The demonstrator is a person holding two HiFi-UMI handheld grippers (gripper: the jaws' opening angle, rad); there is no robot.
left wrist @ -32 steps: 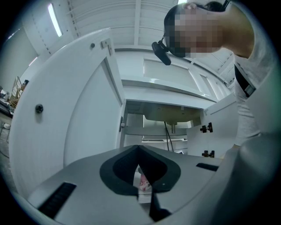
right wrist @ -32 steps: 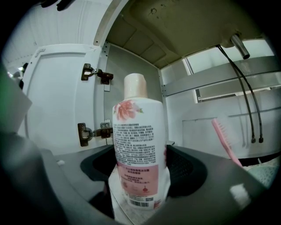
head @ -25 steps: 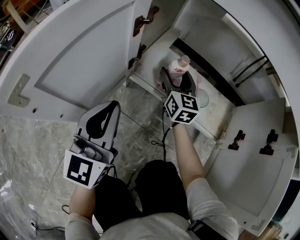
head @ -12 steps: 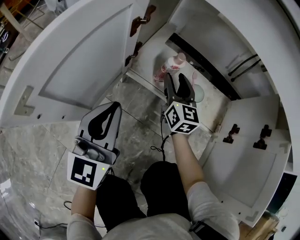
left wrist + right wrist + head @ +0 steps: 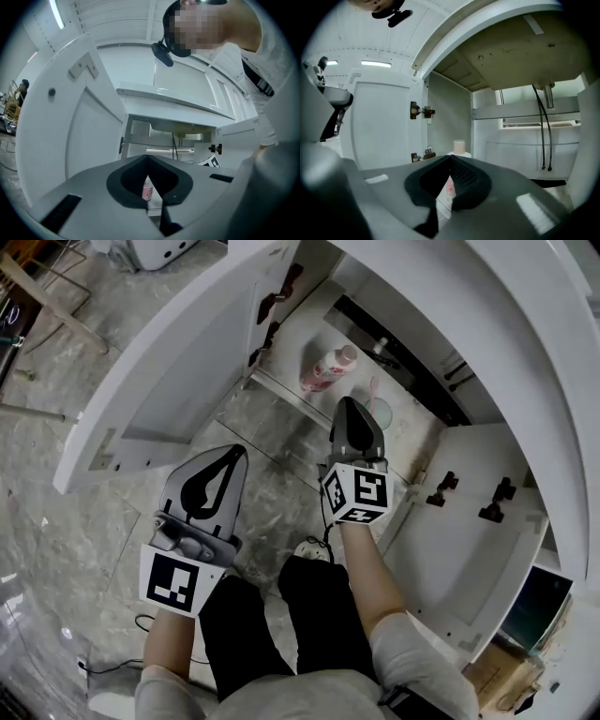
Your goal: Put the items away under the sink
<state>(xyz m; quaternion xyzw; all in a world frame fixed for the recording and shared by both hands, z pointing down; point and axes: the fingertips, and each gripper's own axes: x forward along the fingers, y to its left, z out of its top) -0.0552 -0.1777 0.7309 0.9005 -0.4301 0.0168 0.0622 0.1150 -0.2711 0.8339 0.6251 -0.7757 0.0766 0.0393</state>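
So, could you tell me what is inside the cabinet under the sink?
A pink-labelled bottle stands on the cabinet floor and two dark hoses hang at the back. A pale round thing beside the bottle is partly covered by the right gripper; I cannot identify it.

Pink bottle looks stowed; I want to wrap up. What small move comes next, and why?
Probably swing the left door shut with the left gripper: the bottle stands inside the cabinet, the right gripper is clear of it, jaws together, both doors open.
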